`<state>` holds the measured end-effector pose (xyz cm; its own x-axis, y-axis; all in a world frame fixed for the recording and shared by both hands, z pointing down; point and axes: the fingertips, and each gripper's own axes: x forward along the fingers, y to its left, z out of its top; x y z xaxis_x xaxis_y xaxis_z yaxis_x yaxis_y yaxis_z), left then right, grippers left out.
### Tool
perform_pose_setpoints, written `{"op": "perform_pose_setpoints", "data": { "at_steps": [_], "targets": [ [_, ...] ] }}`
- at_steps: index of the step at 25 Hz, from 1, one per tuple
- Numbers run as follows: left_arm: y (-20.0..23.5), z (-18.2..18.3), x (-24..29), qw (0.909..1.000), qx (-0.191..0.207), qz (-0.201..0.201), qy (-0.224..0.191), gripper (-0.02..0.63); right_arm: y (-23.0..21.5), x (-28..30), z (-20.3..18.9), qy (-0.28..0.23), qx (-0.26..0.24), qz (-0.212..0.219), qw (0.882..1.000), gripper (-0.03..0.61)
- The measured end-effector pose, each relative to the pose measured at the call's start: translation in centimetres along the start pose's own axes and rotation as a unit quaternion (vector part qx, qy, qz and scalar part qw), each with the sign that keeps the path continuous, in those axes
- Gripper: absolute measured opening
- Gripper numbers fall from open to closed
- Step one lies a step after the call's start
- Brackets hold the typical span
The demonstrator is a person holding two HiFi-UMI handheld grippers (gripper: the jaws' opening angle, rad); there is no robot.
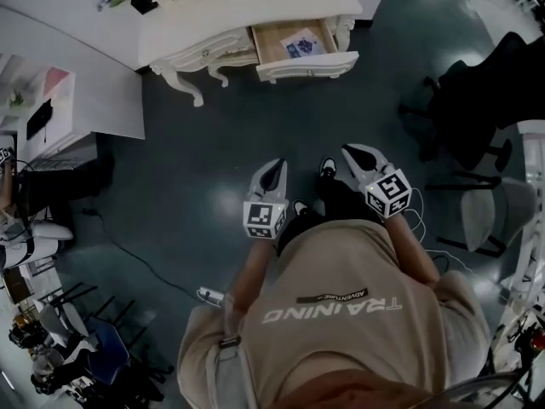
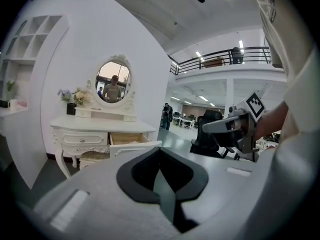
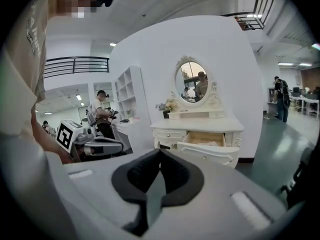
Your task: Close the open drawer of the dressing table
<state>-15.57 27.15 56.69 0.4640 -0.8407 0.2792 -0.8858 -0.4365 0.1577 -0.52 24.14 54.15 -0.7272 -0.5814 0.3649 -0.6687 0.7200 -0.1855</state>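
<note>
Head view: the person's shirt [image 1: 341, 313] hides the floor below it and most of both arms. The white table [image 1: 204, 24] is cut off by the top edge, so its mirror does not show. One drawer [image 1: 305, 58] stands open, well ahead of the two hand-held grippers. Its front runs side to side along the table's front edge, and the box is pulled out toward the grippers. A sheet of printed paper [image 1: 302, 44] lies inside; the print is too small to read. The left hand-held gripper [image 1: 272, 171] and the right hand-held gripper [image 1: 356, 155] are side by side above the dark floor [image 1: 204, 186], both pointing at the table. Two chairs [image 1: 485, 109] stand to the right of the right one.

Left gripper view: this gripper's jaws are clenched together with nothing between them. Beyond them and to the left is the table with one oval mirror [image 2: 113, 82] and the open drawer, its inside mostly hidden by its front. The right hand-held gripper shows at the right.

Right gripper view: the jaws are likewise pressed together and empty. The open drawer is straight ahead, well apart. The left hand-held gripper shows at the left.
</note>
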Motion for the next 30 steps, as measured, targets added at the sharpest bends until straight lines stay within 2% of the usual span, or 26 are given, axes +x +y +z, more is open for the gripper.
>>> {"op": "perform_pose_setpoints", "data": {
  "at_steps": [4, 7, 10, 13, 15, 18, 20, 24, 30],
  "targets": [
    [0.8, 1.3, 2.4, 0.9999, -0.001, 0.005, -0.011, 0.000, -2.3, 3.5, -0.8, 0.020, 0.001, 0.012, 1.000, 0.005],
    [1.9, 2.8, 3.8, 0.9991, 0.027, 0.026, -0.020, 0.000, -4.4, 6.3, -0.8, 0.035, -0.004, 0.025, 0.999, 0.005],
    [4.4, 4.3, 5.5, 0.9976, 0.026, 0.064, -0.009, 0.000, -6.7, 8.5, 0.9, 0.043, -0.015, 0.050, 0.998, 0.005],
    [6.6, 6.4, 8.7, 0.9966, 0.028, 0.078, 0.000, 0.000, -10.5, 10.8, 2.9, 0.034, -0.006, 0.060, 0.998, 0.005],
    [7.4, 7.9, 11.3, 0.9963, 0.035, 0.078, 0.006, 0.000, -13.2, 12.4, 3.5, 0.033, -0.001, 0.061, 0.998, 0.005],
    [8.2, 10.4, 15.9, 0.9967, 0.035, 0.073, -0.003, 0.000, -16.0, 14.7, 4.1, 0.050, -0.052, 0.073, 0.995, 0.005],
    [8.6, 11.3, 19.0, 0.9970, 0.028, 0.072, -0.006, 0.000, -17.3, 16.0, 4.1, 0.057, -0.062, 0.089, 0.992, 0.005],
    [9.2, 12.8, 24.8, 0.9981, 0.006, 0.062, -0.006, 0.000, -21.3, 18.4, 4.9, 0.052, -0.031, 0.090, 0.994, 0.005],
    [9.9, 12.9, 27.5, 0.9987, -0.015, 0.044, 0.021, 0.000, -23.6, 19.5, 5.1, 0.051, -0.009, 0.091, 0.994, 0.005]
  ]
}}
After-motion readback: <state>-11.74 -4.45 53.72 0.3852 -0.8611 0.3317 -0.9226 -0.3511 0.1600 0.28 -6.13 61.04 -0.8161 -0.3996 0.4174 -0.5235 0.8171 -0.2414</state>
